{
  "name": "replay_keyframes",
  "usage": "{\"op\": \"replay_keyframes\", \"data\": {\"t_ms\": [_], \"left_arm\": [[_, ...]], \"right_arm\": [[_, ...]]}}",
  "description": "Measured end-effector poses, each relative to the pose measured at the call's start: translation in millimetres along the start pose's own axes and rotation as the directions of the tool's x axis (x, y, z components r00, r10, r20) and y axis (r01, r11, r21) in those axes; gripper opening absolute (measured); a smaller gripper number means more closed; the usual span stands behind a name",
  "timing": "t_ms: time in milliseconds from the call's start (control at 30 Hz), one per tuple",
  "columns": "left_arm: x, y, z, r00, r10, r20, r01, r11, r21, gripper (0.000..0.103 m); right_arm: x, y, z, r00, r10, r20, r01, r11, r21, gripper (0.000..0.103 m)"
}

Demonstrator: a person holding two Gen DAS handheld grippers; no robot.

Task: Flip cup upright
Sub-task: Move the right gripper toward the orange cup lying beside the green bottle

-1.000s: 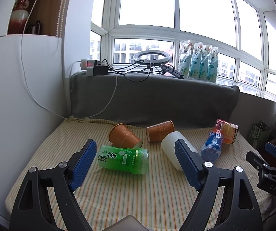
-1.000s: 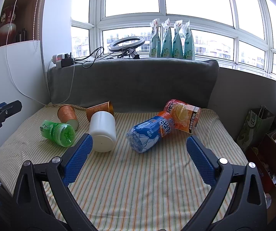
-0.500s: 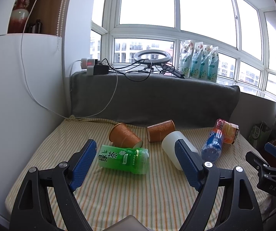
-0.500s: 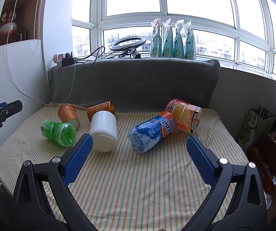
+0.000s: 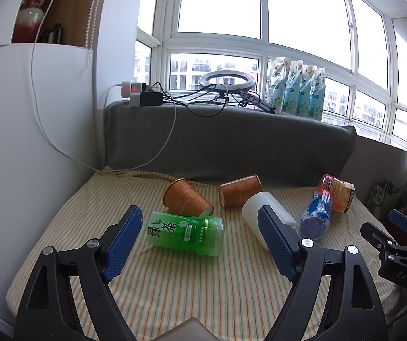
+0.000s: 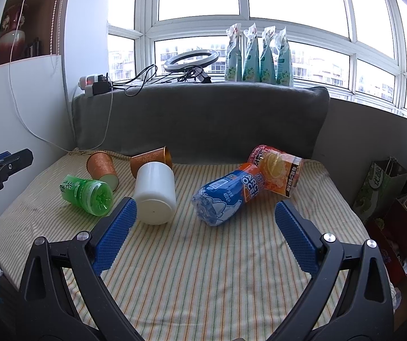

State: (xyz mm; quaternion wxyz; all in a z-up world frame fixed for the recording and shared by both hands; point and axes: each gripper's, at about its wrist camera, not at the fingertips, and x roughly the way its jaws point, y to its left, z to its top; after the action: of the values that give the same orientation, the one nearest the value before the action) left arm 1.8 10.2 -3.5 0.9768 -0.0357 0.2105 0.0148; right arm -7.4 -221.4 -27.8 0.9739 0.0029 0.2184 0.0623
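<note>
A: Striped cloth is covering the bed (image 6: 217, 270), where six containers are lying on their sides. Which is the task's thing?

B: By judgement, one of two brown paper cups. The left paper cup (image 5: 185, 197) is lying toward the bed's far left corner, touching the green cup (image 5: 186, 232); the right paper cup (image 5: 240, 190) is lying near the far edge, just beside the white cup (image 6: 154, 193). Which of them is meant cannot be told.

A: What are the tools doing?

B: The left tool (image 5: 199, 245) is hovering over the near edge, released, its blue pads spread and holding nothing. The right tool (image 6: 205, 238) is likewise released and empty, with the blue bottle (image 6: 227, 191) and orange-label cup (image 6: 277, 169) lying beyond it.

A: Which step is in hand?

B: Approach, apparently; no cup is yet being grasped. The next move is calling for reaching to the far edge, closing across a cup's wall, then rotating it mouth-up.
</note>
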Motion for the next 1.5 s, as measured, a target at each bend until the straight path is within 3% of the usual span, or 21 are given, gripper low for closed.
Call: {"op": "replay_keyframes", "data": {"t_ms": [333, 633, 767, 967, 1100, 1267, 1400, 1500], "left_arm": [[12, 14, -7, 0.999, 0.007, -0.042, -0.009, 1.0, -0.028, 0.083], [22, 36, -20, 0.994, 0.016, -0.108, -0.024, 0.997, -0.074, 0.083], [23, 46, -25, 0.991, 0.025, -0.13, -0.036, 0.996, -0.084, 0.083], [27, 64, -36, 0.984, 0.026, -0.179, -0.048, 0.992, -0.117, 0.083], [29, 75, -44, 0.978, 0.035, -0.207, -0.064, 0.989, -0.135, 0.083], [31, 86, -49, 0.974, 0.049, -0.223, -0.086, 0.983, -0.161, 0.083], [31, 93, -48, 0.974, 0.062, -0.22, -0.102, 0.979, -0.178, 0.083], [31, 98, -49, 0.973, 0.065, -0.22, -0.107, 0.977, -0.186, 0.083]], "right_arm": [[19, 15, 12, 0.998, 0.05, -0.024, -0.05, 0.998, -0.032, 0.1], [56, 45, 36, 0.977, 0.191, -0.091, -0.198, 0.977, -0.084, 0.1], [83, 65, 48, 0.935, 0.308, -0.173, -0.327, 0.94, -0.096, 0.1], [127, 94, 63, 0.882, 0.378, -0.281, -0.421, 0.901, -0.107, 0.1], [167, 115, 69, 0.804, 0.447, -0.392, -0.512, 0.856, -0.074, 0.1], [207, 143, 79, 0.775, 0.435, -0.458, -0.532, 0.841, -0.102, 0.1], [237, 169, 85, 0.736, 0.43, -0.523, -0.561, 0.82, -0.115, 0.1], [259, 185, 84, 0.718, 0.406, -0.566, -0.562, 0.817, -0.126, 0.096]]}}
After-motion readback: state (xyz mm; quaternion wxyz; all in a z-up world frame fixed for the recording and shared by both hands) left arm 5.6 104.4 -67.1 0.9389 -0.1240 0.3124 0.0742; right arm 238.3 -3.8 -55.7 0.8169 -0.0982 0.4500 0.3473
